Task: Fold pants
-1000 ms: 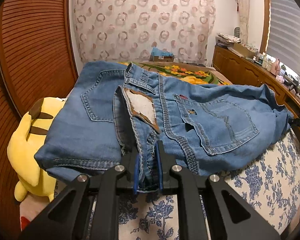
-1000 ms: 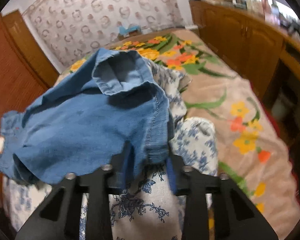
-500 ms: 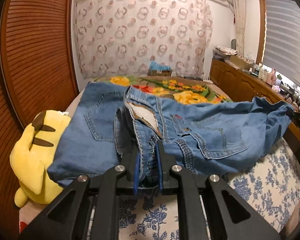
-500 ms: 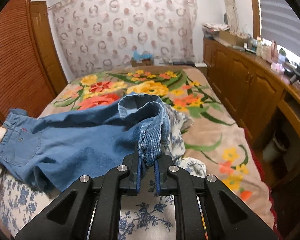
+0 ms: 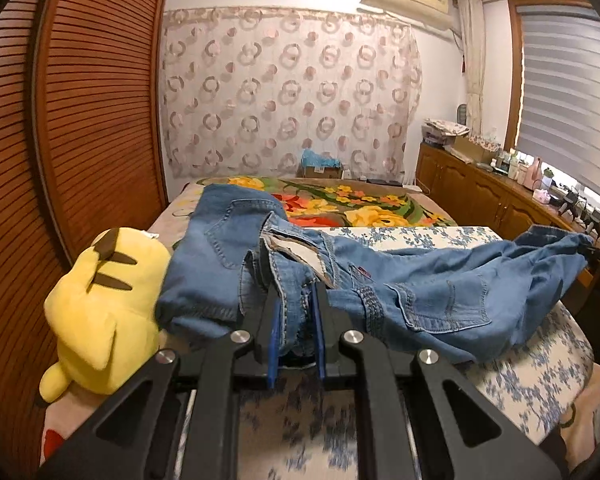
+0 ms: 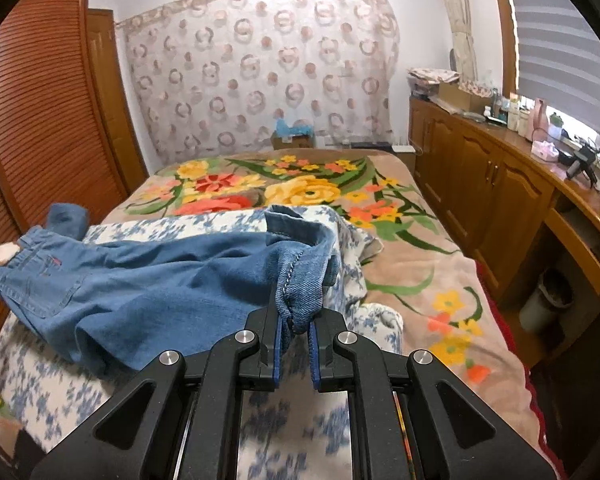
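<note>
Blue denim jeans (image 5: 428, 280) hang stretched between my two grippers above a blue-flowered white cloth (image 5: 532, 376) on the bed. My left gripper (image 5: 295, 312) is shut on the bunched waistband, beside the leather patch (image 5: 300, 254). My right gripper (image 6: 296, 320) is shut on the hem end of the legs (image 6: 300, 276); the jeans (image 6: 148, 276) run from it to the left, back pocket and waistband at the far left. The right gripper shows faintly at the right edge of the left wrist view.
A yellow plush toy (image 5: 100, 308) lies at the bed's left edge by a slatted wooden wardrobe (image 5: 80, 112). A floral blanket (image 6: 300, 188) covers the far bed. Wooden cabinets (image 6: 492, 196) with bottles line the right wall; a bin (image 6: 544, 300) stands below.
Both grippers have lifted and pulled back, so the jeans are drawn out longer and lower in view. The right gripper closed on the hem a second ago and still holds it.
</note>
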`<state>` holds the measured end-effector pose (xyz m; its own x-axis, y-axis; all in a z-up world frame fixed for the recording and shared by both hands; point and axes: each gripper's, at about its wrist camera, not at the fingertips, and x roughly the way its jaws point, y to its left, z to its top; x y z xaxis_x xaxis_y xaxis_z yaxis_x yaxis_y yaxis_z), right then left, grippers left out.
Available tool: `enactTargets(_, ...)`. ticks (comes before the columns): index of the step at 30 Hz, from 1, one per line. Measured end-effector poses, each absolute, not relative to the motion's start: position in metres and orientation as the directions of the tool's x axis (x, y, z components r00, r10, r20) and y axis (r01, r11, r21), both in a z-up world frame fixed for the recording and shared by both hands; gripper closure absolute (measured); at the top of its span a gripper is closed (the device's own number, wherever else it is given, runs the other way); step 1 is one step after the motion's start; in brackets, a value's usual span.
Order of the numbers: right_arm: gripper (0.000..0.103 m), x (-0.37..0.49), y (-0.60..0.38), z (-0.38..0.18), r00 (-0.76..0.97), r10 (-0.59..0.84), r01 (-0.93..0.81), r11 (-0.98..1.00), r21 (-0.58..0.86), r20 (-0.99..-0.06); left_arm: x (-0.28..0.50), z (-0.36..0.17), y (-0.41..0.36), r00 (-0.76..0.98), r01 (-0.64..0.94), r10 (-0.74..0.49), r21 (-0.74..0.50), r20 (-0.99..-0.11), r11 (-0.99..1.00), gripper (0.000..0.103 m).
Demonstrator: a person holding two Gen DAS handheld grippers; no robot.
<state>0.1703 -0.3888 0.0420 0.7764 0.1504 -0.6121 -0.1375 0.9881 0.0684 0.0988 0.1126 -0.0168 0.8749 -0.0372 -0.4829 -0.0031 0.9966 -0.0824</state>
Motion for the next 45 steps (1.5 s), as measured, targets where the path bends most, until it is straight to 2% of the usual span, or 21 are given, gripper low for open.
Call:
enactTargets(8,0.096,0.094,-0.384,0.042,0.786,0.185,-0.168,0.982,0.084,-0.589,0.027,-0.027,0.136,0.884,-0.033,-0.023,-0.113,-0.466,0.993,0.092)
enactTargets(11,0.096,0.065,-0.383,0.035,0.778,0.197,-0.177,0.980,0.093,-0.597,0.012,-0.046,0.139,0.851,-0.018,-0.048,-0.119,-0.523,0.993,0.091)
enactTargets(17,0.094,0.050,-0.393,-0.012,0.710,0.185,-0.141,0.983,0.120,-0.679,0.011,-0.082,0.131,0.793,-0.024,-0.033,-0.086,-0.608,0.996,0.087)
enactTargets(23,0.077,0.044,-0.401,-0.037,0.676,0.141,-0.095,0.990,0.104,-0.724,0.006,-0.076,0.131,0.795,-0.043,-0.011,-0.075,-0.607,0.996,0.066)
enactTargets(25,0.069,0.035,-0.405,-0.032,0.691,0.124,-0.089,0.992,0.086,-0.712,0.004,-0.068,0.130,0.802,-0.039,-0.005,-0.061,-0.598,0.997,0.061)
enactTargets(27,0.057,0.030,-0.409,-0.023,0.713,0.109,-0.080,0.994,0.075,-0.692,0.002,-0.061,0.130,0.806,-0.036,-0.005,-0.058,-0.592,0.998,0.053)
enactTargets(29,0.053,0.029,-0.409,-0.014,0.732,0.103,-0.079,0.995,0.067,-0.673,0.004,-0.058,0.126,0.808,-0.021,-0.019,-0.060,-0.589,0.998,0.044)
enactTargets(30,0.050,0.031,-0.408,-0.008,0.741,0.107,-0.089,0.994,0.061,-0.663,0.007,-0.056,0.124,0.810,-0.009,-0.028,-0.059,-0.586,0.998,0.043)
enactTargets(36,0.047,0.063,-0.384,0.004,0.752,0.147,-0.168,0.985,0.028,-0.643,0.024,-0.053,0.091,0.806,0.064,-0.080,-0.049,-0.586,0.997,0.043)
enactTargets(42,0.047,0.122,-0.370,-0.008,0.708,0.180,-0.175,0.982,0.077,-0.683,0.048,-0.051,0.053,0.794,0.158,-0.149,-0.036,-0.589,0.987,0.043)
enactTargets(43,0.048,0.133,-0.369,-0.013,0.695,0.168,-0.162,0.984,0.076,-0.699,0.051,-0.051,0.048,0.791,0.169,-0.157,-0.036,-0.591,0.985,0.043)
enactTargets(45,0.057,0.147,-0.369,-0.020,0.669,0.184,-0.157,0.982,0.105,-0.720,0.056,-0.052,0.038,0.783,0.190,-0.176,-0.039,-0.597,0.981,0.043)
